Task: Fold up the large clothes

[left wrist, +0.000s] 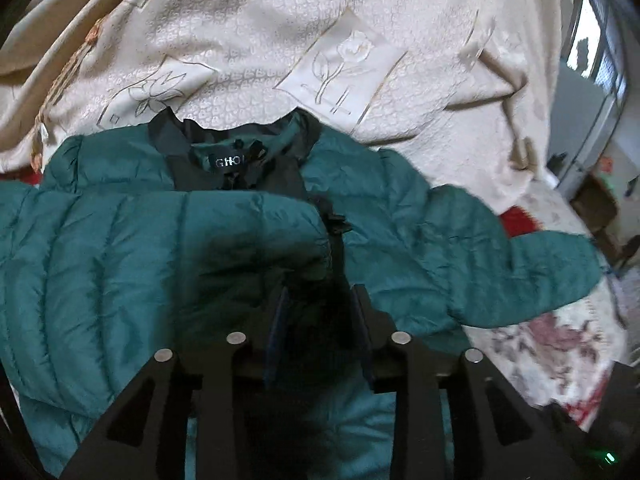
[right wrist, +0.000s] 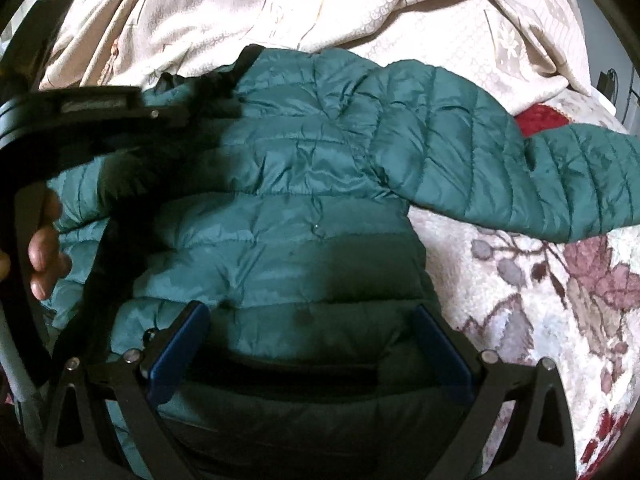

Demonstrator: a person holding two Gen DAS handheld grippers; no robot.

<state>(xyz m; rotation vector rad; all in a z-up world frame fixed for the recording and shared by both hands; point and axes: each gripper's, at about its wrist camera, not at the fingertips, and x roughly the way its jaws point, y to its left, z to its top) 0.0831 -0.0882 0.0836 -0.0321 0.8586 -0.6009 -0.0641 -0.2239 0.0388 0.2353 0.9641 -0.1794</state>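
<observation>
Lying on a bed w/ a floral sheet [right wrist: 532, 280] is one teal puffer jacket [right wrist: 304, 184], collar end away from the cameras, black lining and a label showing at the neck. One cream embossed blanket [left wrist: 320, 40] is bunched beyond the collar. A bit of red fabric [right wrist: 540, 118] peeks out near the sleeve.

Two grippers in view. Left gripper [left wrist: 320, 300]: fingers narrow, a fold of the jacket sits right in front of them and b/w the tips, but that spot is dark so I cannot tell if they actually pinch the cloth. One sleeve is laid across the chest just ahead of it. The other sleeve [right wrist: 520, 172] stretches out to the right over the sheet.

Right gripper [right wrist: 316, 320]: blue-padded fingers [right wrist: 180, 344] spread wide, jacket's lower body b/w and under them, not pinched. In the right wrist view the left gripper's black frame crosses the jacket's left side, w/ the person's hand [right wrist: 44, 252] on it.
</observation>
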